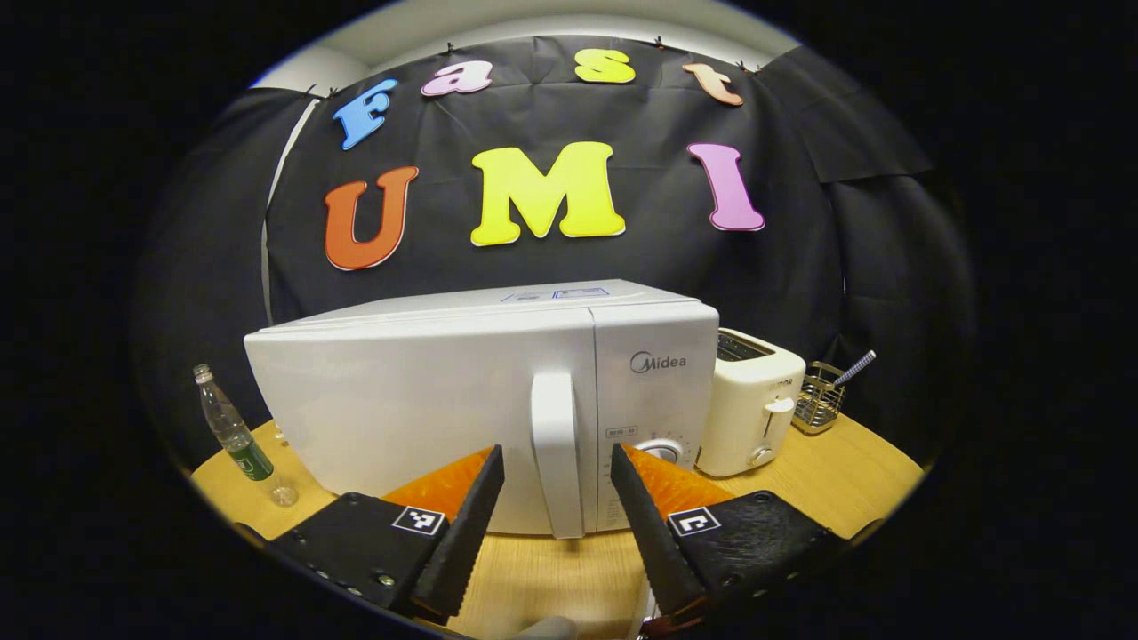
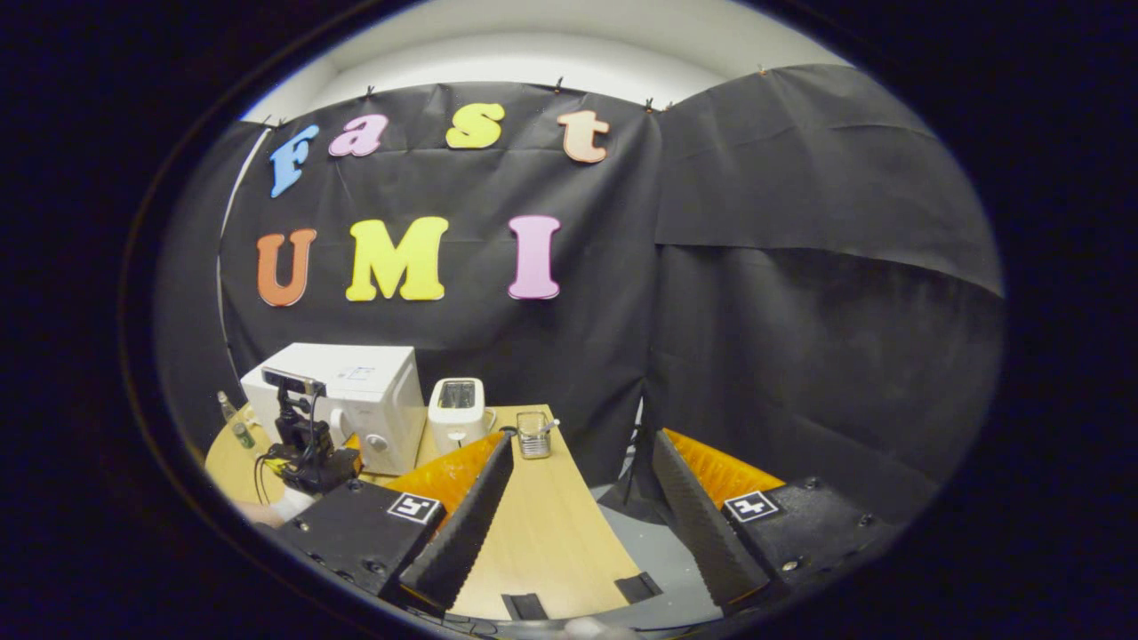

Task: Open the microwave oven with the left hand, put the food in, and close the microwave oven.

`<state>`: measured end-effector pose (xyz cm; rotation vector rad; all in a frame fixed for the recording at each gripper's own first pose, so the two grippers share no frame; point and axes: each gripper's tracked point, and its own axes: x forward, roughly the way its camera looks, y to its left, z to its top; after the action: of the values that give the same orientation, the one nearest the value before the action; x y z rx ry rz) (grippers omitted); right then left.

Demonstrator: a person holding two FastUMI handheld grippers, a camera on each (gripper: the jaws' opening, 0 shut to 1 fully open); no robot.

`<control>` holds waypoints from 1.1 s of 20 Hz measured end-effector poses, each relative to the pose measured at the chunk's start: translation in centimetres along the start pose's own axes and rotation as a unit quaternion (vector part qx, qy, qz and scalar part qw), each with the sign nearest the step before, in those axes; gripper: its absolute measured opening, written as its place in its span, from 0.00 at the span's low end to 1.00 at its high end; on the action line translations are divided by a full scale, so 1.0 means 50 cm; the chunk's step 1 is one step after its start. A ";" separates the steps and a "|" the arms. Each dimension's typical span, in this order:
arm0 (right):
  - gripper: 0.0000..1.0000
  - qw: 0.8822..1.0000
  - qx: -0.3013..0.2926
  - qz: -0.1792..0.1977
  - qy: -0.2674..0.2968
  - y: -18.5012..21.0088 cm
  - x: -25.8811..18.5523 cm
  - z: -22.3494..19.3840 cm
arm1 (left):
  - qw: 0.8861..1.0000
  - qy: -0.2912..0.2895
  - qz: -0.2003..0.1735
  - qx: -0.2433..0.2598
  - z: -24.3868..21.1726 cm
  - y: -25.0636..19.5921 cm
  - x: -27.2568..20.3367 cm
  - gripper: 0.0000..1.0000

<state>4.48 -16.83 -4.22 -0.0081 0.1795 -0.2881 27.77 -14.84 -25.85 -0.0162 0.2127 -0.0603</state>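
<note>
Two grippers up, nothing in either one. Left gripper [image 1: 556, 498] spread wide, lined up on the microwave [image 1: 484, 391] with the upright door handle [image 1: 556, 453] sitting between the fingers — not clamped, no contact to be seen yet. Door closed flush, so step one not yet done; opening, loading and closing all left to go. Microwave standing at the back of the wooden table [image 1: 853, 476], toward its left end, with a toaster [image 1: 751, 413] just beside it on the right, then a small wire rack [image 1: 818, 400] near the back right edge, and a plastic bottle [image 1: 236, 436] off by the left edge. Right gripper [image 2: 582, 516] also wide open, hanging out past the table's right edge, well apart from the microwave [image 2: 342, 396] — carrying nothing. Food itself: cannot be made out anywhere. Judging by the line-up, next comes closing on that handle and pulling.
</note>
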 end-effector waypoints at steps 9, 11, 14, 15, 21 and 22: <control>1.00 1.000 0.008 0.021 0.012 0.002 0.041 -0.018 | 1.000 -0.002 0.008 -0.007 0.006 0.004 0.020 0.19; 1.00 0.999 0.011 0.027 0.014 0.005 0.044 -0.020 | 1.000 0.002 0.003 -0.004 0.002 0.004 0.019 0.14; 1.00 0.999 0.010 0.030 0.014 0.011 0.049 -0.019 | 1.000 0.003 -0.002 -0.006 0.003 0.004 0.018 0.14; 0.91 0.999 0.007 0.032 0.014 0.012 0.050 -0.019 | 1.000 0.002 -0.003 -0.004 0.005 0.004 0.016 0.14; 0.91 0.998 -0.015 0.054 -0.005 0.047 0.044 0.014 | 1.000 0.016 -0.014 -0.002 0.001 0.004 0.007 0.14; 1.00 0.998 -0.019 0.058 -0.007 0.052 0.044 0.020 | 1.000 0.020 -0.016 -0.005 -0.002 0.003 0.004 0.14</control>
<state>7.47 -14.97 -3.73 -0.0364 0.1702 -0.1696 27.95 -14.71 -26.01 -0.0286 0.2536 -0.0905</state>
